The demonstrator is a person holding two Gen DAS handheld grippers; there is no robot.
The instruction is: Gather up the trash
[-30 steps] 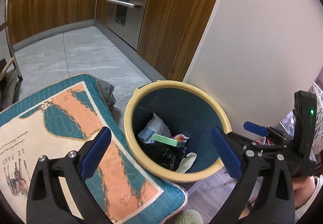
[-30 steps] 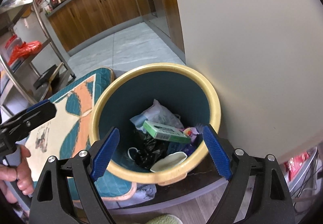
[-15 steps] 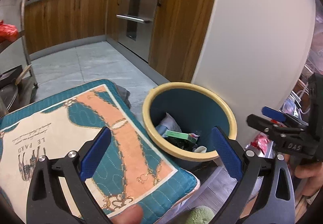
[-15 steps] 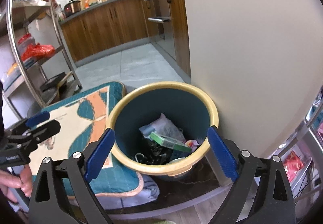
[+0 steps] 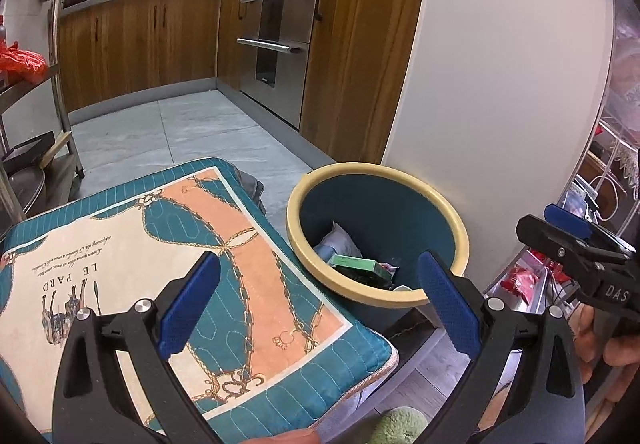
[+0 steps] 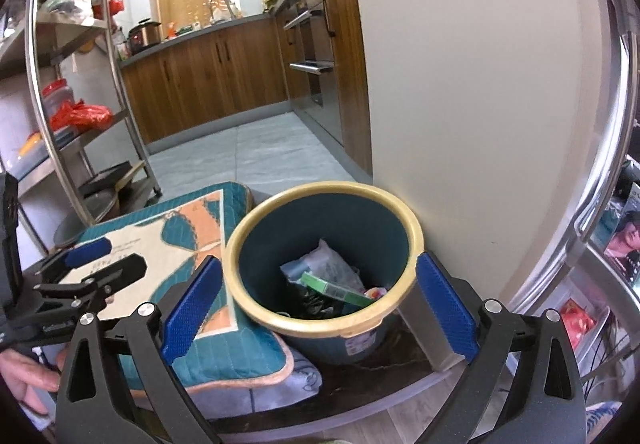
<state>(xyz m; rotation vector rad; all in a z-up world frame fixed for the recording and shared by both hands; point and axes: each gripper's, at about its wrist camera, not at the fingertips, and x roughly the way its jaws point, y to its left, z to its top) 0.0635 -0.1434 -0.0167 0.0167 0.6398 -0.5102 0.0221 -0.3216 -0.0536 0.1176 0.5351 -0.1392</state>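
Observation:
A dark teal bin with a yellow rim (image 5: pixel 297 228) (image 6: pixel 237 276) stands against a white wall, beside a patterned cushion. Inside it lie a green box (image 5: pixel 356 266) (image 6: pixel 334 288), a pale plastic bag (image 6: pixel 320 262) and dark crumpled wrappers. My left gripper (image 5: pixel 318 259) is open and holds nothing, hovering over the cushion's near corner short of the bin. My right gripper (image 6: pixel 318 260) is back from the bin, its jaws still opening wide with nothing between the pads. Each gripper shows at the edge of the other's view, held by a hand.
The teal, cream and orange cushion (image 5: pixel 160 244) (image 6: pixel 176 240) lies left of the bin on a low dark ledge. A metal shelf rack (image 6: pixel 80 115) stands at the left, a wire rack with red packets (image 5: pixel 520 280) at the right. Wooden kitchen cabinets (image 5: pixel 136 43) and grey floor tiles lie beyond.
Both grippers have drawn back from the bin and tilted upward, so the bin looks smaller and more of the kitchen shows. The right jaws have spread a little wider.

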